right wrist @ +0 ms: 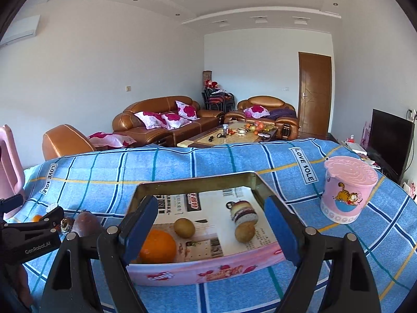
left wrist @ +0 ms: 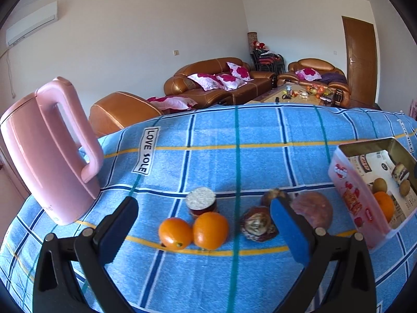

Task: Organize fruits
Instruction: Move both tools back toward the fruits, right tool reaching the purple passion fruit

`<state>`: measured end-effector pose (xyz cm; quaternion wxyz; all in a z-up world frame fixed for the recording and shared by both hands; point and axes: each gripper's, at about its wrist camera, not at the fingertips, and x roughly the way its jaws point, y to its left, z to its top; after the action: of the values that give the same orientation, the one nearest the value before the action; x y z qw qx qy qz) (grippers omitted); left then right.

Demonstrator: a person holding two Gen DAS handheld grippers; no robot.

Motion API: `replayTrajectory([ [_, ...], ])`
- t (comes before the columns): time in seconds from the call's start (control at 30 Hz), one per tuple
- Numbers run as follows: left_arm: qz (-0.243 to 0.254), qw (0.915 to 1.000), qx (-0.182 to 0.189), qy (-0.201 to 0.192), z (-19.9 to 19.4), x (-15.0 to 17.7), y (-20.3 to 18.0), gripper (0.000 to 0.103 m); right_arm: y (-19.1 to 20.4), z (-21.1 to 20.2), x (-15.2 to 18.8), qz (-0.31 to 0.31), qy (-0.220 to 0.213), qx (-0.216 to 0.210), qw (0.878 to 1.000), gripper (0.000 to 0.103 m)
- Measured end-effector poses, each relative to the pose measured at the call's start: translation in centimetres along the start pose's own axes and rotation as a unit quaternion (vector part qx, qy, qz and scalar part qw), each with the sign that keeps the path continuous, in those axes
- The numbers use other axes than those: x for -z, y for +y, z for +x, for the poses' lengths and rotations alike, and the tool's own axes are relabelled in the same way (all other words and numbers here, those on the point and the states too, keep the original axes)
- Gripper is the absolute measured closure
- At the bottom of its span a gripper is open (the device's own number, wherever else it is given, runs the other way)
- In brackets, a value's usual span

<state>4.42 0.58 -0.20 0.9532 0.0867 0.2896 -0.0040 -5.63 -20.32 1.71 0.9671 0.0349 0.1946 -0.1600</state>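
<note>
My left tool [left wrist: 204, 232] stands wide open and empty above two round oranges [left wrist: 192, 232] on the blue checked cloth-covered desk [left wrist: 260, 135]. My right tool [right wrist: 211, 225] gapes open, gripping nothing, over the pink rectangular tin box [right wrist: 203, 271]. Inside that box lie an orange [right wrist: 157, 246] and two brown kiwis [right wrist: 184, 227].

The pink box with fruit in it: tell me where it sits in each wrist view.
Left wrist: pink box at the right edge, tilted, right of the loose oranges.
Right wrist: same box at lower centre, behind the open fingers.
Shared landmark: the orange inside it.
</note>
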Motion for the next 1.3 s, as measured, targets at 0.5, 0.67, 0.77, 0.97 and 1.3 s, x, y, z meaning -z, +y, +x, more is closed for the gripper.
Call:
replayTrajectory([
  [0.5,-0.091,0.9933,-0.067,0.025,2.4,-0.7,9.3,0.0,10.9,1.7,0.7,-0.106,0.062,-0.1,0.987,0.018],
  [0.67,-0.108,0.9897,-0.089,0.028,2.5,-0.8,11.4,0.0,13.8,3.3,1.2,-0.158,0.102,-0.102,0.977,0.04],
  [0.77,-0.122,0.9876,-0.093,0.032,2.7,-0.8,12.5,0.0,14.5,4.1,1.4,-0.171,0.122,-0.107,0.972,0.047],
  [0.97,-0.137,0.9857,-0.089,0.042,3.0,-0.5,13.5,0.0,16.3,5.0,1.7,-0.205,0.131,-0.113,0.963,0.047],
  [1.3,-0.089,0.992,-0.075,0.048,3.4,-0.7,11.9,0.0,16.1,6.3,1.7,-0.18,0.171,-0.151,0.957,0.053],
])
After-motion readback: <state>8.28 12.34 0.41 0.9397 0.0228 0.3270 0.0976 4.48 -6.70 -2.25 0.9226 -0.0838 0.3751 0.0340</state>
